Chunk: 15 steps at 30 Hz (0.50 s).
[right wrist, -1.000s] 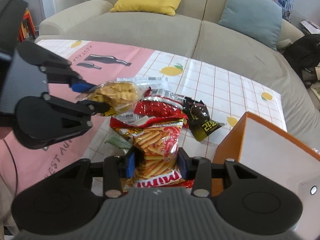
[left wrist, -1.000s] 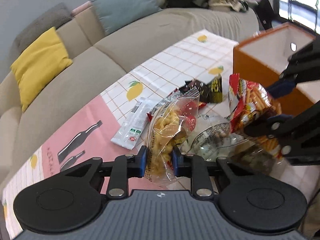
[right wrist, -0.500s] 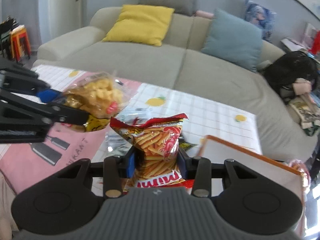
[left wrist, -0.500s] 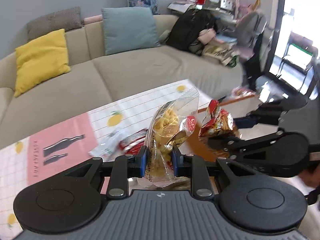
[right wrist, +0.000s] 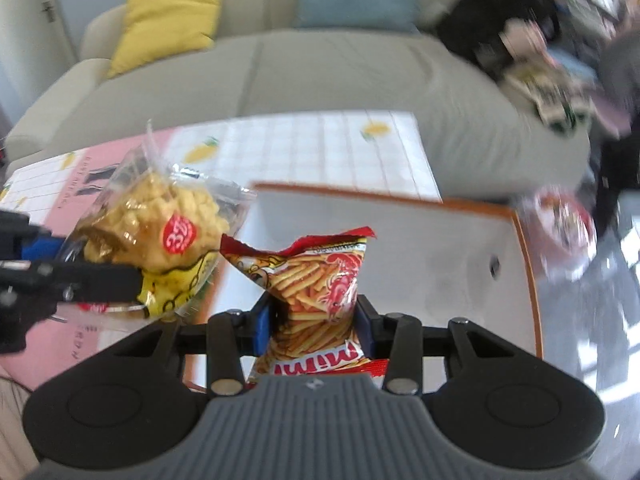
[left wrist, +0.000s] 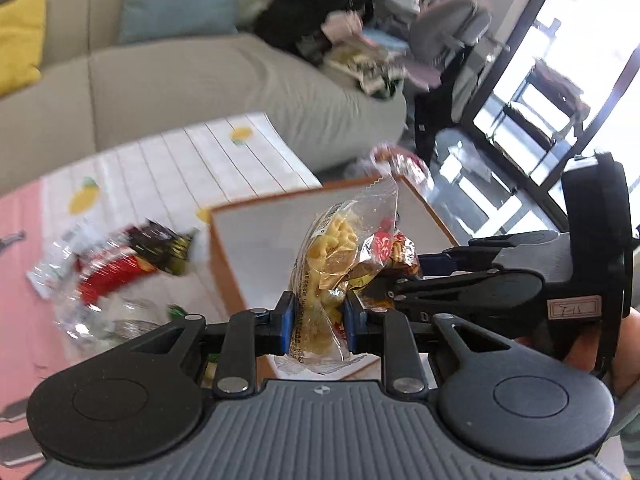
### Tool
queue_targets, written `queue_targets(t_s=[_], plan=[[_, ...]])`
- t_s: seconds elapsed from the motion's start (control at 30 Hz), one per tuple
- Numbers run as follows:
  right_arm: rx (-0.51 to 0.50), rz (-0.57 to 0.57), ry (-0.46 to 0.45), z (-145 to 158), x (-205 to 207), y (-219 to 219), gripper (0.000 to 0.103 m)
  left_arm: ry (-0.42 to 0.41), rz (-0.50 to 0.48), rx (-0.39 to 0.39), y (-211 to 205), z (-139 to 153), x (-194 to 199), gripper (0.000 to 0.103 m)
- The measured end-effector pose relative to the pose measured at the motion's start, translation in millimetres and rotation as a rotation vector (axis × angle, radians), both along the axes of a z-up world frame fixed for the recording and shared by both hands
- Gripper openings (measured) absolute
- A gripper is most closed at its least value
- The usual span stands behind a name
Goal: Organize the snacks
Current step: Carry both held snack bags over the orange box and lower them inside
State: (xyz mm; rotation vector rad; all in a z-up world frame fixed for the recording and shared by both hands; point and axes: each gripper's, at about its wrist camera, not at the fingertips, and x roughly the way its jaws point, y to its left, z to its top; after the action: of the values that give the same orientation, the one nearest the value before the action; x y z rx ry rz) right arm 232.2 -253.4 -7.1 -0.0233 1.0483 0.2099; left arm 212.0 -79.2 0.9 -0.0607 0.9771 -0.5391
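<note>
My left gripper [left wrist: 318, 326] is shut on a clear bag of yellow puffed snacks [left wrist: 332, 264] and holds it over the open orange box [left wrist: 256, 264]. The bag also shows in the right wrist view [right wrist: 160, 236], held by the left gripper [right wrist: 120, 284]. My right gripper [right wrist: 316, 320] is shut on a red bag of stick snacks [right wrist: 320, 284], held above the white inside of the box [right wrist: 420, 248]. The right gripper [left wrist: 384, 280] reaches in from the right in the left wrist view, just behind the yellow bag.
Several loose snack packets [left wrist: 116, 264] lie on the table [left wrist: 168, 172] left of the box. A beige sofa [right wrist: 304, 72] with yellow and blue cushions stands behind. Another red packet [right wrist: 564, 220] shows beyond the box's far right corner.
Both grippers have lifted their bags off the table and carried them right, from beside the snack pile to over the open box.
</note>
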Motion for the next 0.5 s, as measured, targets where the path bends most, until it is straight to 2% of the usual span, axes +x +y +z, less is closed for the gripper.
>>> queue_targets(t_s=[0.1,0.23,0.37,0.5], plan=[[0.011,-0.030,0.059,-18,5,-13,0.041,0.057,-0.006,0.023,-16,-18,11,0.027],[-0.014,-0.051,0.130,-46,17,-25,0.041,0.164,-0.010,0.016,-29,-42,27,0.027],[-0.025,-0.048,0.194,-67,25,-35,0.041,0.222,-0.005,0.055,-39,-62,35,0.027],[-0.049,-0.028,0.231,-82,34,-31,0.041,0.297,0.021,0.061,-39,-81,42,0.027]])
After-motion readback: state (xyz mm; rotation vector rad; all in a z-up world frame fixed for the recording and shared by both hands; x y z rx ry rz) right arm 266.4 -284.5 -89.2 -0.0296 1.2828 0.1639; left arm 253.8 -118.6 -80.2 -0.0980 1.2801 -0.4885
